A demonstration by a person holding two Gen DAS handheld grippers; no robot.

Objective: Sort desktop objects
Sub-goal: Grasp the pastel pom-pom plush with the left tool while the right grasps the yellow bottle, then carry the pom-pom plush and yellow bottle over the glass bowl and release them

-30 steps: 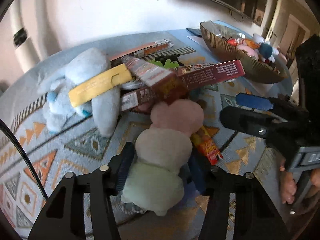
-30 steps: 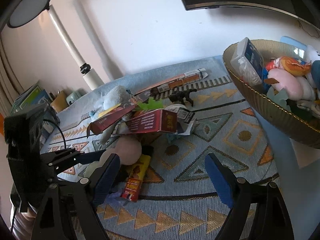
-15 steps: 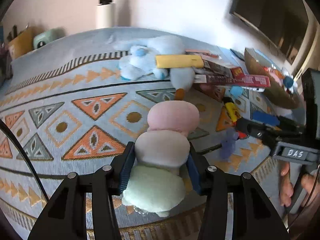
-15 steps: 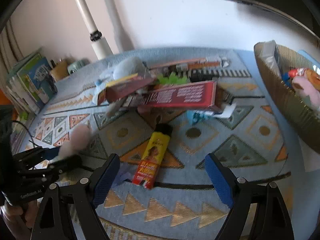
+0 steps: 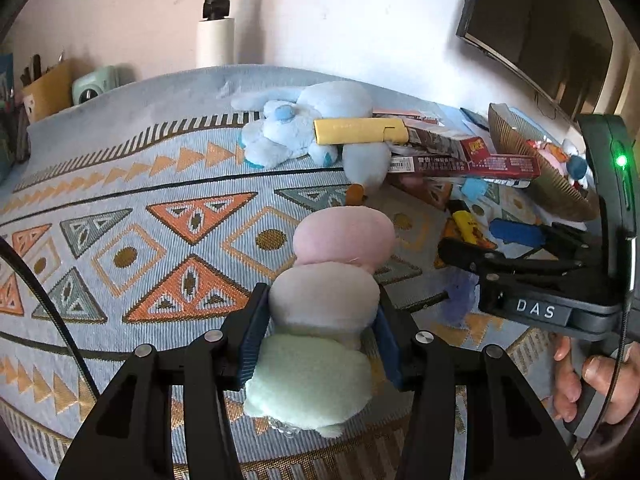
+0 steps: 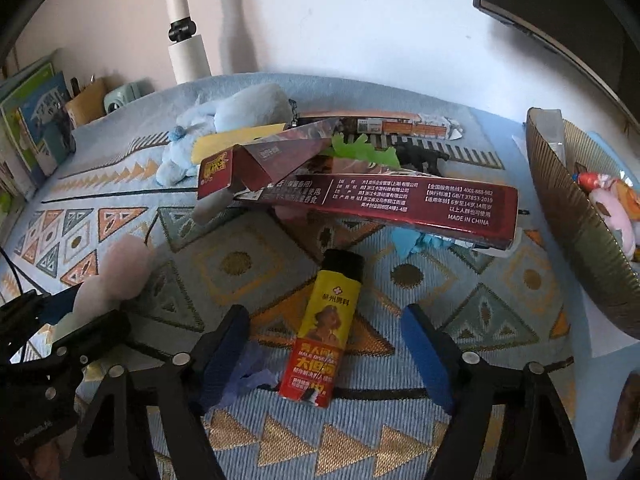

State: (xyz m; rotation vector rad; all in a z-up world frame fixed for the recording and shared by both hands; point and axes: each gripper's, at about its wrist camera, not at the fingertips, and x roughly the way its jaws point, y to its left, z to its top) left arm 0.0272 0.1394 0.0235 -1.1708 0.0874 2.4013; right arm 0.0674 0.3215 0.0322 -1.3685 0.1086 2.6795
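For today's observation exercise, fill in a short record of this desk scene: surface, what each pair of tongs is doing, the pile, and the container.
surface: patterned cloth
left tongs: shut on a pastel plush toy
right tongs: closing, pads not touching the yellow lighter lying between them
pile: blue plush, yellow box, long red box
container: gold ribbed basket, toys inside

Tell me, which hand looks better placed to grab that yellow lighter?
The right. Its gripper is closing around the lighter, pads not yet touching. The left gripper is already full, clamped on a plush toy.
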